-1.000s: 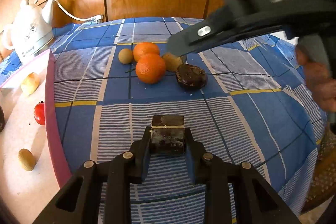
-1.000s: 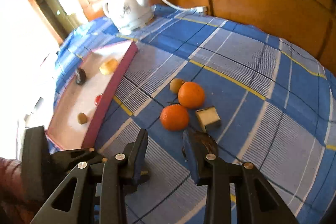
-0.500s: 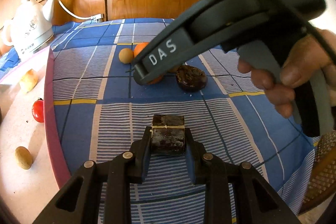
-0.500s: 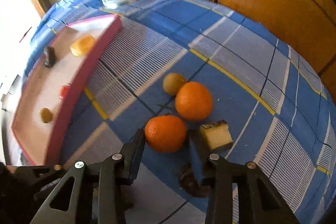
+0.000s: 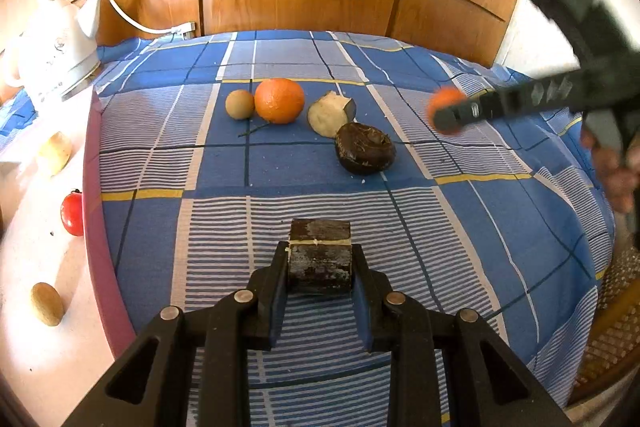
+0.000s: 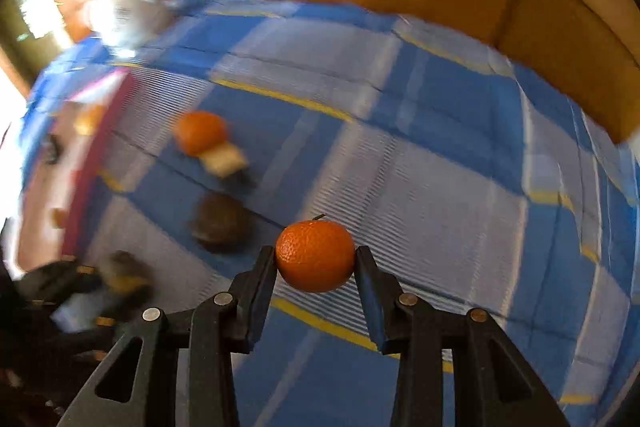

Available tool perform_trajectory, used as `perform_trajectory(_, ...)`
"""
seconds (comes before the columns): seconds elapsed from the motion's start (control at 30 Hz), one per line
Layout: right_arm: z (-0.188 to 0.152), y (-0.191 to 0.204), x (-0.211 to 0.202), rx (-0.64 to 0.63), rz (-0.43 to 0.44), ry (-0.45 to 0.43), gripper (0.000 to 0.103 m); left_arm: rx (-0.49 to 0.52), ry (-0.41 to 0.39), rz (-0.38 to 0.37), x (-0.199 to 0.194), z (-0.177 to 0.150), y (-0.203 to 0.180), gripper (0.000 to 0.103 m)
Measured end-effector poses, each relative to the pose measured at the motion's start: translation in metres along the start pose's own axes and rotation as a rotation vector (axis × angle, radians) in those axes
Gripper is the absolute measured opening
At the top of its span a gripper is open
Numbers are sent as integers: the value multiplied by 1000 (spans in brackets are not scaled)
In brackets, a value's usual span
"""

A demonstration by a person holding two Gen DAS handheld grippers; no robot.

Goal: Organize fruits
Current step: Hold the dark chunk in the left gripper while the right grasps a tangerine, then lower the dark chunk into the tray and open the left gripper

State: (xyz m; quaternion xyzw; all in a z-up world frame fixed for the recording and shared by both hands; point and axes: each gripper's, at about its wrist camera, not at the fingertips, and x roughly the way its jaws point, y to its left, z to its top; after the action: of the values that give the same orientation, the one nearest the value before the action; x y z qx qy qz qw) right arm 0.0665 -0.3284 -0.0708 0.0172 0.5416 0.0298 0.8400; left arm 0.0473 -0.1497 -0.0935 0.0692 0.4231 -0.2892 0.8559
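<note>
My left gripper point(image 5: 320, 263) is shut on a dark brown block-shaped fruit piece point(image 5: 320, 253), low over the blue checked cloth. My right gripper point(image 6: 316, 259) is shut on an orange point(image 6: 315, 255) and holds it above the cloth; it also shows at the right of the left wrist view point(image 5: 448, 111), blurred. On the cloth lie a second orange point(image 5: 279, 100), a small tan round fruit point(image 5: 239, 103), a pale cut fruit wedge point(image 5: 330, 111) and a dark brown round fruit point(image 5: 365, 147).
A pink-rimmed white tray point(image 5: 94, 211) at the left holds a red tomato point(image 5: 73, 213), a small brown fruit point(image 5: 47, 303) and a pale yellow piece point(image 5: 56, 151). A white kettle point(image 5: 52, 55) with its cord stands at the back left. Wood panels close off the back.
My right gripper closed on the nearer orange, lifted it and swung it to the right, away from the other fruits. My left gripper has stayed put with the dark block.
</note>
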Motion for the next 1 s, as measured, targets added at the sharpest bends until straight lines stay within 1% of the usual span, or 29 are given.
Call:
perform_trajectory(0.07, -2, -8, 15, 19, -27, 58, 40, 1, 12, 0, 0, 2, 0, 28)
perform_trajectory(0.13, 1, -7, 14, -2, -21, 34, 40, -7, 24, 0, -1, 5, 0, 28)
perform_trajectory(0.17, 2, -7, 16, 5, -16, 39, 40, -15, 30, -5, -2, 6, 1, 27)
perform_trajectory(0.27, 2, -3, 17, -20, -37, 36, 40, -39, 34, -19, -8, 9, 4, 28)
perform_trajectory(0.4, 1, -1, 17, -33, -46, 35, 40, -98, -10, -39, -32, 14, 17, 28)
perform_trajectory(0.5, 2, 0, 17, -44, -55, 34, 40, -168, -67, -34, -56, 23, 40, 28)
perform_trajectory(0.6, 2, 1, 17, -47, -57, 35, 40, -254, -104, 1, -76, 30, 74, 28)
perform_trajectory(0.67, 2, 3, 18, -48, -59, 37, 40, -316, -113, 42, -84, 32, 104, 28)
perform_trajectory(0.8, 2, 4, 19, -51, -63, 38, 40, -438, -89, 119, -84, 35, 158, 28)
perform_trajectory(0.9, 2, 4, 19, -51, -64, 38, 40, -475, -82, 189, -78, 45, 193, 28)
perform_trajectory(0.97, 2, 4, 18, -54, -66, 37, 40, -494, -78, 199, -74, 50, 210, 28)
perform_trajectory(1.0, 2, 4, 19, -55, -67, 37, 40, -500, -77, 220, -71, 53, 217, 28)
